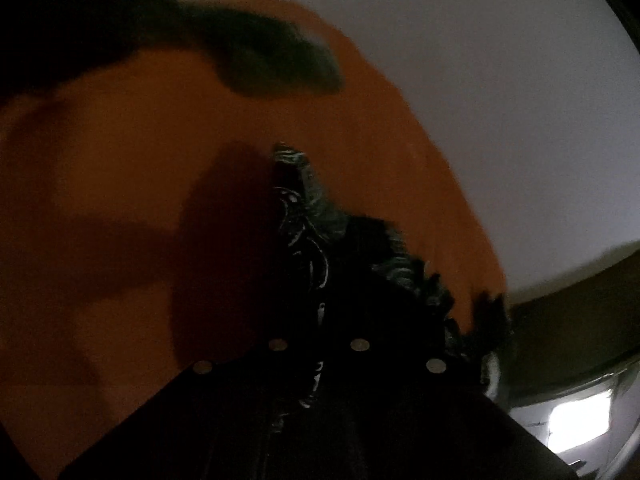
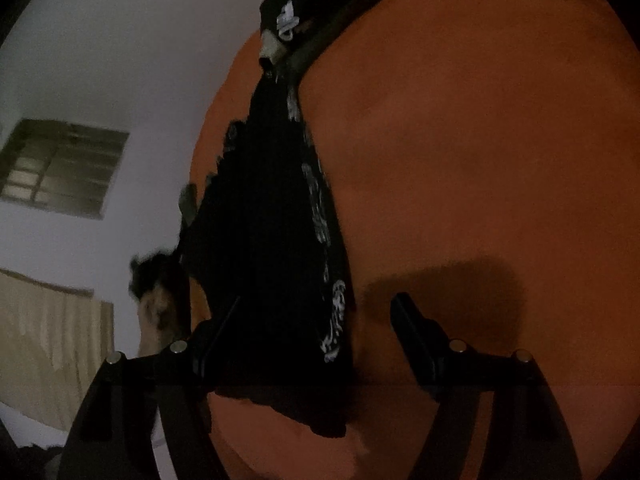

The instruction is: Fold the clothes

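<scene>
Dim, blurred views. Black garment (image 2: 264,216) with white printed pattern, bunched and stretched in a long strip over an orange surface (image 2: 460,140). Left gripper (image 1: 316,344) fingers clamped shut on one end of the fabric. Right gripper (image 2: 320,320) fingers spread wide, cloth draped between them, not pinched.

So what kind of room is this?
Probably a room at home, maybe a bedroom: an orange bedsheet-like cover, a black patterned garment on it, plain white wall and a window.
</scene>
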The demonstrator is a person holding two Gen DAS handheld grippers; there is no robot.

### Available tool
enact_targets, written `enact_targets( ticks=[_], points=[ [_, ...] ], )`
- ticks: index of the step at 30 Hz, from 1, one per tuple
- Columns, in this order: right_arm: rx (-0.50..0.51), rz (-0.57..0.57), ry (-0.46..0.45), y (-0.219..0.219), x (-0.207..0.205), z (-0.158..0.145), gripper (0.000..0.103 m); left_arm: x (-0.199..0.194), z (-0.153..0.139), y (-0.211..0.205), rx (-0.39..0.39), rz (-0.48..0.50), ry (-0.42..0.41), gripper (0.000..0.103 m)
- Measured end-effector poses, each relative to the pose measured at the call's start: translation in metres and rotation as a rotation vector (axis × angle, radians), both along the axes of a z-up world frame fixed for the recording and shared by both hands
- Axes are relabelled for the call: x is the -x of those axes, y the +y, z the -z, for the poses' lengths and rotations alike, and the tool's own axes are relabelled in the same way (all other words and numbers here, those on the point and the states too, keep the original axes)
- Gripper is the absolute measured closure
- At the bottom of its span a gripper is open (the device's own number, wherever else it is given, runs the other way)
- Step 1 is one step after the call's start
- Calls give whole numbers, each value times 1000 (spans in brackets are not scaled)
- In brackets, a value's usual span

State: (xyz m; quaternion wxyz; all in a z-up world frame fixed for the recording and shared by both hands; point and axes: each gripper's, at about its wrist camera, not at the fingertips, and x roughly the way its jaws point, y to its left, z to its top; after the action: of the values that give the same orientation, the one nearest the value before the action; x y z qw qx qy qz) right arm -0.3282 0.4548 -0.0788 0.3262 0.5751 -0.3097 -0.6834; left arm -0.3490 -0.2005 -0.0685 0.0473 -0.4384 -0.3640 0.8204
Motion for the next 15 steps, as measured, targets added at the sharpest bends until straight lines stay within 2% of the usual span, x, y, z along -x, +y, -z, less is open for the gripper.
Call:
enact_targets(
  ticks=[2,4,5,8,10,11,13,14,15],
  points=[
    [-16,-19,4,-3,4,-1,29,-6,7,-14,70,17,-36,100],
    [-44,-47,12,-11,10,0,29,-5,25,-24,47,14,-83,99],
    [-67,-61,22,-15,13,0,29,-4,34,-29,16,11,-103,99],
    [-131,-101,53,-29,22,-2,29,-4,58,-37,-147,-10,-157,96],
    [-158,-124,71,-38,26,-6,29,-12,61,-41,-232,-23,-151,93],
    [-183,-157,91,-48,29,-12,29,-15,61,-42,-247,-27,-142,89],
    [-239,-232,134,-68,36,-25,29,-12,62,-38,-264,-3,-146,74],
    [-270,-297,179,-87,41,-37,29,-9,63,-36,-264,9,-152,64],
    [-301,-366,228,-106,47,-51,29,-5,63,-33,-252,20,-159,61]
  ],
)
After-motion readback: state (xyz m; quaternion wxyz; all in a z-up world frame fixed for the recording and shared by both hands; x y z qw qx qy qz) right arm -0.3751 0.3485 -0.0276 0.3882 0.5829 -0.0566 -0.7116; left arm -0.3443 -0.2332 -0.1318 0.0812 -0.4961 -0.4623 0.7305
